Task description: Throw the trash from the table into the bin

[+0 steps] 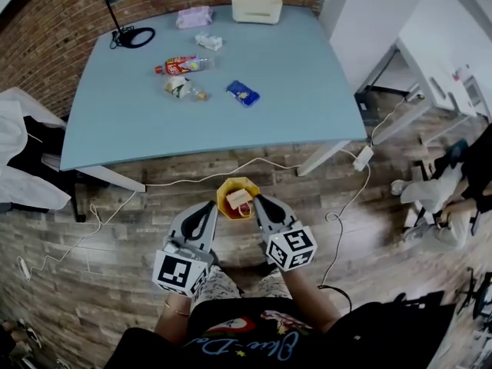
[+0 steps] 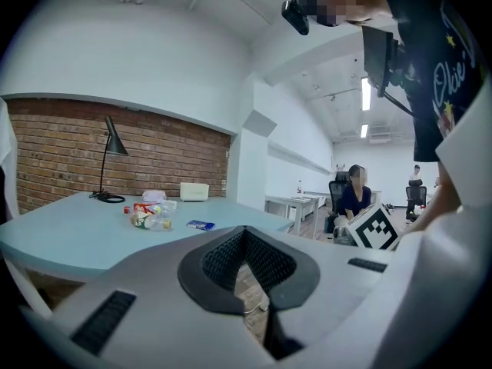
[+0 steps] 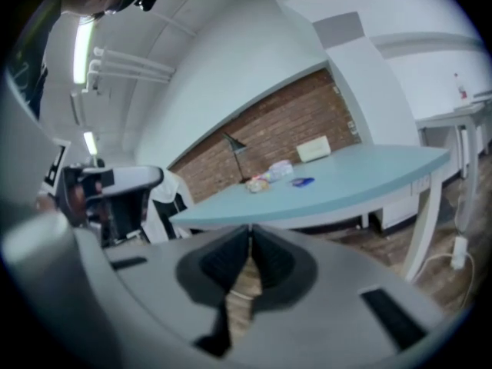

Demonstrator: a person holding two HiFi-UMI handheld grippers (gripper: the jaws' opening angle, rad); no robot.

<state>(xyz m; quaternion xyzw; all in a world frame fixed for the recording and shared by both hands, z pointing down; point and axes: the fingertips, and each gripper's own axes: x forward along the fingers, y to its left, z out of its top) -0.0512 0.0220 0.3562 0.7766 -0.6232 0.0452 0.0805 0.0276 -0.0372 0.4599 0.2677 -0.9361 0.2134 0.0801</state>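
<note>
Head view: one yellow bin (image 1: 234,181) stands on the wood floor, near side of the table (image 1: 307,106), between the two gripper tips; contact with either cannot be told. Inside it: a pale crumpled wrapper (image 1: 240,198) and a bit of red.

Left gripper (image 1: 211,206): jaws pressed together, nothing between. Right gripper (image 1: 258,201): the same, empty.

Trash lies on the far half of the table, left to right:
- one red-labelled bottle (image 1: 183,65)
- one crushed clear bottle (image 1: 184,89)
- one pink packet (image 1: 192,16)
- one white crumpled scrap (image 1: 208,41)
- one blue packet (image 1: 242,93)

Five pieces. One black lamp (image 1: 134,37) sits far left, one cream box (image 1: 257,6) at the far edge.
</note>
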